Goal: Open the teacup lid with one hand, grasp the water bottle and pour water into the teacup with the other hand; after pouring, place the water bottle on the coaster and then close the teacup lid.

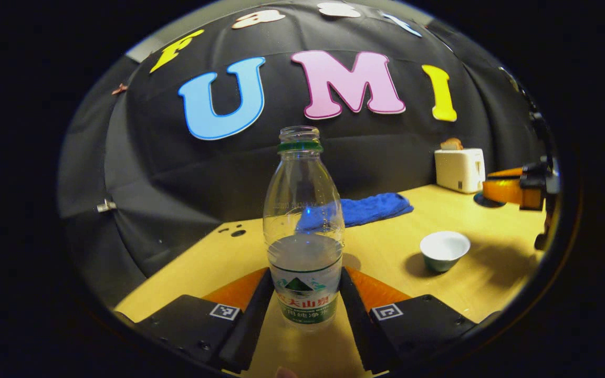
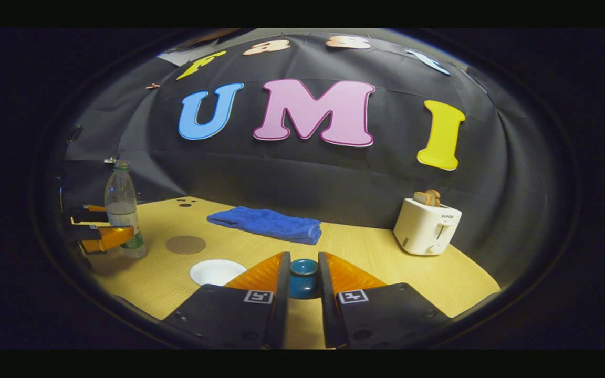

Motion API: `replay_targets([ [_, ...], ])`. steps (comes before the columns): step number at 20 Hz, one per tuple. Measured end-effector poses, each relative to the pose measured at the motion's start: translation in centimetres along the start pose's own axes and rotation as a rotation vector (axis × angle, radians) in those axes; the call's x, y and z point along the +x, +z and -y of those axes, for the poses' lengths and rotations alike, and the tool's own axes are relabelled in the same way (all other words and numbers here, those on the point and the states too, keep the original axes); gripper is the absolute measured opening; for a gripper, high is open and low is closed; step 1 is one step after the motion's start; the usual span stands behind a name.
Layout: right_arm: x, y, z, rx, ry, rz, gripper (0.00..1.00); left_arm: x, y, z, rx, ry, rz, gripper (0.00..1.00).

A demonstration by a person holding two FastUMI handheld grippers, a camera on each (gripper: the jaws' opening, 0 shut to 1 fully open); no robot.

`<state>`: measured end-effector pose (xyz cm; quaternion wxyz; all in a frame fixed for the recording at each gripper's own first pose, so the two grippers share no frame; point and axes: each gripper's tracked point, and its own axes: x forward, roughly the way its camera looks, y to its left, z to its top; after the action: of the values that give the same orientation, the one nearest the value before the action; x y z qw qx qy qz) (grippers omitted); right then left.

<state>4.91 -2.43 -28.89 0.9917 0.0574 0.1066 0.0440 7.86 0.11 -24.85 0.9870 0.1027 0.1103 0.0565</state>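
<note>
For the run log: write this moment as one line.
left gripper: shut on bottle | right gripper: shut on lid | teacup: open, on table | coaster: bare

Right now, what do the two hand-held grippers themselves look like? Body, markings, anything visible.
Both look alike. The left hand-held gripper has two black blocky finger carriers with small screws, each bearing a square black-and-white fiducial marker, and orange wedge-shaped panels sloping forward alongside the fingers. The right hand-held gripper shows the same black blocks, square markers and orange wedges. No cables or sleeves are visible.
</note>
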Motion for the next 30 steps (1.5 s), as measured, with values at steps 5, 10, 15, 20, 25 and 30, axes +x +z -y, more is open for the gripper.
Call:
replay_targets([
  [5,-0.3,-0.2,1.7,-0.003,-0.013,0.005,0.3,1.3,1.2,-0.8,0.286,0.052,-0.013,0.76],
  [10,-0.7,-0.4,3.3,-0.009,-0.022,0.002,0.3,2.6,1.7,1.4,0.564,0.018,0.004,0.76],
  [15,-1.0,-0.7,4.6,0.004,-0.021,0.005,0.3,3.5,2.2,2.8,0.819,0.029,0.038,0.75],
  [20,-1.3,-1.1,5.2,0.022,-0.026,0.008,0.34,4.5,2.1,4.2,1.055,0.016,0.054,0.75],
  [25,-1.4,-1.4,5.6,0.037,-0.032,0.008,0.34,5.7,2.2,4.4,1.191,0.037,0.051,0.75],
  [30,-1.5,-1.1,5.8,0.032,-0.038,0.018,0.3,6.1,2.3,3.8,1.288,0.059,0.051,0.76],
])
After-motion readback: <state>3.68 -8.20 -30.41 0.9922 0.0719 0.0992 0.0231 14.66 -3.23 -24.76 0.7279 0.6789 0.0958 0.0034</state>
